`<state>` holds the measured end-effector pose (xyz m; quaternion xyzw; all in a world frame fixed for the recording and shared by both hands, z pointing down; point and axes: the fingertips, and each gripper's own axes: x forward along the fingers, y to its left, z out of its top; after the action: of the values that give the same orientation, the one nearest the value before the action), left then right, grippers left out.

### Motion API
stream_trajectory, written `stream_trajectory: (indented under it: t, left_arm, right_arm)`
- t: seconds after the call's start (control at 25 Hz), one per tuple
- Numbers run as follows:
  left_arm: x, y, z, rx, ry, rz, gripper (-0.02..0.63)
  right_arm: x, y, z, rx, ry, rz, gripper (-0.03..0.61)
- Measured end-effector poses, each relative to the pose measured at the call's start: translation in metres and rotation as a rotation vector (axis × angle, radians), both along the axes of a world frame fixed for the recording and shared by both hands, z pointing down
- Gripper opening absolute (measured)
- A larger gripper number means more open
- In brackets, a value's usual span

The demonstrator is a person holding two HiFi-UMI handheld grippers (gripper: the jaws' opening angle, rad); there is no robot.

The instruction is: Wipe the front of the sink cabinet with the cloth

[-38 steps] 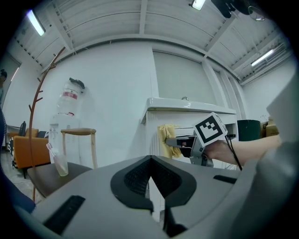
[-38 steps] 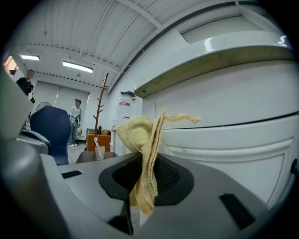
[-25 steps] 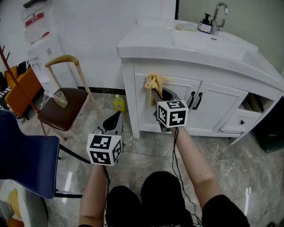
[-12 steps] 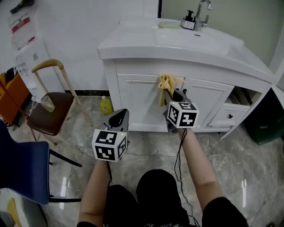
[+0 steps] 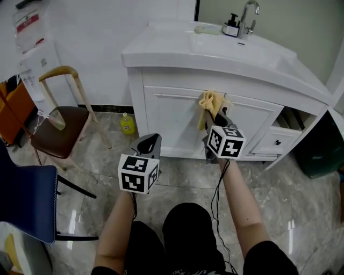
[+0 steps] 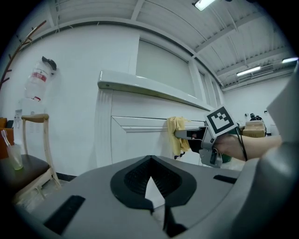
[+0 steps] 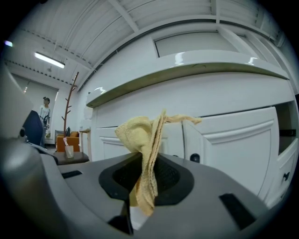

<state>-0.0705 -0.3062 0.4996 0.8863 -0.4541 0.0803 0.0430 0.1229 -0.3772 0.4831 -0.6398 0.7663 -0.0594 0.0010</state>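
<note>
While clamped tight on the yellow cloth (image 7: pixel 140 140), lets most of it stand free: right gripper (image 7: pixel 142 186), with a bunched wad rising above the jaws and a short tail hanging down between them. Holds that wad high on the front of the white sink cabinet (image 5: pixel 166 121), close under the overhanging counter edge and near the seam between the two middle doors. Looks pressed on the door face, going by the side-on left gripper view. Sits just left of a dark door knob (image 7: pixel 194 158).

Hangs lower, nearer and to the left: left gripper (image 5: pixel 149 142), jaws closed tip to tip on nothing. Touches neither cabinet nor cloth, well apart from both.

Bounded above by the counter lip and the sink (image 5: pixel 226 45), with the tap (image 5: pixel 248 13) at the far right. Bounded on the left by the cabinet's corner post, with plain door panel running between post and cloth. Sticks out on the right: a partly open drawer (image 5: pixel 277 140), jutting toward the near side.

Stands at the foot of the left corner: a small yellow bottle (image 5: pixel 127 124). Farther left, a wooden chair (image 5: pixel 59 129) with a brown seat, and nearer, a blue chair (image 5: pixel 24 198) at the left edge. Stretches between the person's knees and the cabinet base: grey marbled floor (image 5: pixel 177 180).
</note>
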Motion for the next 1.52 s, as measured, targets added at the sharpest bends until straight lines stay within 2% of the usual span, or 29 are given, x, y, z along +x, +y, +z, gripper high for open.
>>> stream_trajectory:
  t: [0.44, 0.6, 0.76, 0.92, 1.08, 1.52]
  left_arm:
    - [-0.062, -0.007, 0.012, -0.026, -0.003, -0.127, 0.014]
    - [-0.082, -0.010, 0.021, -0.036, -0.017, -0.162, 0.014]
    - [-0.100, -0.011, 0.027, -0.053, -0.016, -0.196, 0.014]
    - [-0.107, -0.012, 0.025, -0.050, -0.010, -0.206, 0.014]
    - [-0.100, -0.010, 0.025, -0.041, -0.007, -0.186, 0.014]
    - [-0.039, -0.008, 0.029, -0.038, 0.006, -0.062, 0.014]
  right_arm:
    - [-0.145, -0.007, 0.041, 0.006, 0.065, -0.296, 0.081]
    - [-0.185, -0.023, 0.052, 0.004, 0.087, -0.352, 0.081]
    - [-0.205, -0.038, 0.058, -0.010, 0.099, -0.373, 0.081]
    - [-0.202, -0.047, 0.057, -0.005, 0.116, -0.343, 0.081]
    - [-0.181, -0.044, 0.060, -0.009, 0.096, -0.300, 0.081]
    - [-0.074, -0.027, 0.073, -0.037, 0.076, -0.091, 0.081]
